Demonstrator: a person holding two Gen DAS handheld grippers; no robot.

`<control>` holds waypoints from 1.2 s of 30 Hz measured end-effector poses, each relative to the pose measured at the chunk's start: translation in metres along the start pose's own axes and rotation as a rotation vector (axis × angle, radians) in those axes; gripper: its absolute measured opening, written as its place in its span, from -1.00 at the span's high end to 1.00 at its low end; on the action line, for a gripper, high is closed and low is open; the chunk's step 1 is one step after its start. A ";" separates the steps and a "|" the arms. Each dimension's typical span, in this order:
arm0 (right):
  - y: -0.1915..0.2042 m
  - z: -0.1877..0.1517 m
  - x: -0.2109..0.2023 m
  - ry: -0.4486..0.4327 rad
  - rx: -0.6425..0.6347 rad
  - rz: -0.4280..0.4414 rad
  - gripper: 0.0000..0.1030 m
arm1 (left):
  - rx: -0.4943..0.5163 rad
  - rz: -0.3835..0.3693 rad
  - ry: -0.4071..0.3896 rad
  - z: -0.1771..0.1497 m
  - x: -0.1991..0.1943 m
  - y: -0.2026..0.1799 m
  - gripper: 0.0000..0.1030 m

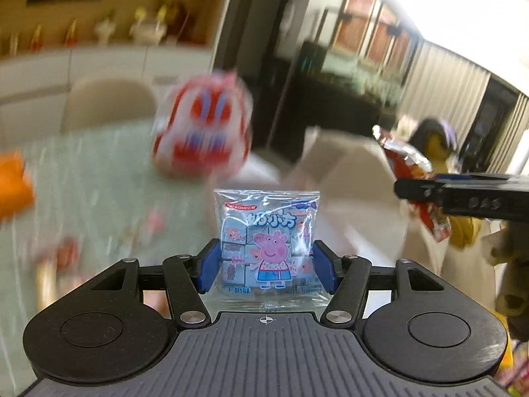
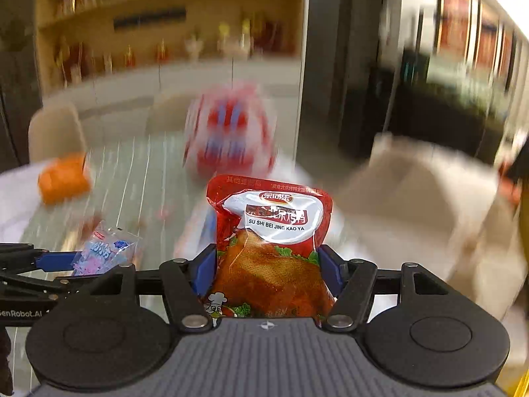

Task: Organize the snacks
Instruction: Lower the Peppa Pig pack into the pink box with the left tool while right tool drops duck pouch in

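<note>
Snacks are sitting in both grippers, above a pale green counter that is showing heavily blurred. The largest thing on it, a red, white and blue bag, is standing at the far edge, in front of beige chairs and a wooden shelf of small figures. An orange pack is lying towards the counter's left side, well apart from the bag. The right gripper is holding a red roast-duck pouch upright, its blue fingers clamped on the pouch's lower sides. The left gripper is holding a smaller clear blue packet with a pink cartoon pig, its fingers pressing on both edges. Small scattered wrappers are lying on the counter below, too blurred to name. Each gripper is showing in the other's view, side by side.
</note>
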State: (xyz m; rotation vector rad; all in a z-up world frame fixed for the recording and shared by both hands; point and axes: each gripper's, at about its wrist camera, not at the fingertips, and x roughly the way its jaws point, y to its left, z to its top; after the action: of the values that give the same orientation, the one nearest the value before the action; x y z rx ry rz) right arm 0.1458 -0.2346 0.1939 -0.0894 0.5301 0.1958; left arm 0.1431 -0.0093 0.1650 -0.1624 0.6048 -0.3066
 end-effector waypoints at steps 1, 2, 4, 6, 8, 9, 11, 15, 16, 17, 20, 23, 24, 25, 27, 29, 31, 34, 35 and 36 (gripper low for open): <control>-0.007 0.017 0.002 -0.015 -0.001 -0.001 -0.26 | 0.009 -0.012 -0.008 0.016 0.014 -0.004 -0.26; -0.015 0.032 0.006 -0.023 0.002 0.005 -0.26 | 0.022 -0.036 -0.003 0.028 0.033 -0.008 -0.27; -0.030 0.052 0.020 -0.033 0.011 0.022 -0.26 | 0.036 -0.089 0.048 0.040 0.081 -0.013 -0.27; -0.043 0.058 0.038 -0.018 0.016 0.019 -0.26 | 0.042 -0.103 0.134 0.036 0.131 -0.015 -0.27; -0.056 0.056 0.058 0.023 0.038 0.034 -0.26 | 0.086 -0.063 0.213 0.021 0.173 -0.020 -0.27; -0.064 0.052 0.071 0.055 0.056 0.052 -0.26 | 0.104 -0.046 0.227 0.015 0.185 -0.022 -0.27; -0.076 0.043 0.097 0.114 0.092 0.086 -0.26 | 0.118 -0.029 0.239 0.001 0.198 -0.023 -0.27; -0.083 0.024 0.164 0.260 0.142 0.151 -0.26 | 0.117 -0.015 0.256 -0.014 0.200 -0.018 -0.27; -0.080 0.020 0.181 0.292 0.143 0.168 -0.26 | 0.128 -0.001 0.256 -0.016 0.201 -0.018 -0.27; -0.075 0.017 0.197 0.319 0.139 0.181 -0.26 | 0.141 0.014 0.257 -0.018 0.201 -0.016 -0.28; -0.054 0.007 0.237 0.383 0.090 0.201 -0.26 | 0.160 0.052 0.230 -0.023 0.198 -0.016 -0.23; -0.030 -0.005 0.273 0.478 0.012 0.227 -0.33 | 0.147 0.063 0.198 -0.020 0.187 -0.013 -0.23; -0.024 -0.009 0.282 0.521 -0.008 0.237 -0.36 | 0.145 0.057 0.186 -0.018 0.182 -0.012 -0.23; -0.022 -0.011 0.288 0.545 -0.010 0.253 -0.35 | 0.149 0.048 0.179 -0.018 0.176 -0.012 -0.23; -0.022 -0.009 0.290 0.543 0.016 0.270 -0.35 | 0.163 0.046 0.169 -0.017 0.165 -0.011 -0.23; -0.028 -0.001 0.281 0.511 0.046 0.302 -0.35 | 0.133 0.045 0.147 -0.015 0.148 -0.004 -0.23; -0.032 0.010 0.263 0.452 0.062 0.311 -0.35 | 0.047 0.034 0.101 -0.014 0.126 0.008 -0.23; -0.021 0.026 0.240 0.374 0.001 0.303 -0.51 | -0.106 0.069 0.008 -0.016 0.092 0.038 -0.23; -0.014 0.030 0.232 0.358 -0.025 0.300 -0.52 | -0.138 0.106 -0.015 -0.015 0.086 0.049 -0.23; -0.006 0.031 0.225 0.347 -0.039 0.298 -0.52 | -0.154 0.145 -0.030 -0.012 0.084 0.059 -0.23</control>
State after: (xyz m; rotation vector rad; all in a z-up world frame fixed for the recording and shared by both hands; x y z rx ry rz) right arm 0.3523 -0.2001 0.1060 -0.0828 0.8859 0.4868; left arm 0.2152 0.0184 0.0964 -0.2694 0.6075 -0.1167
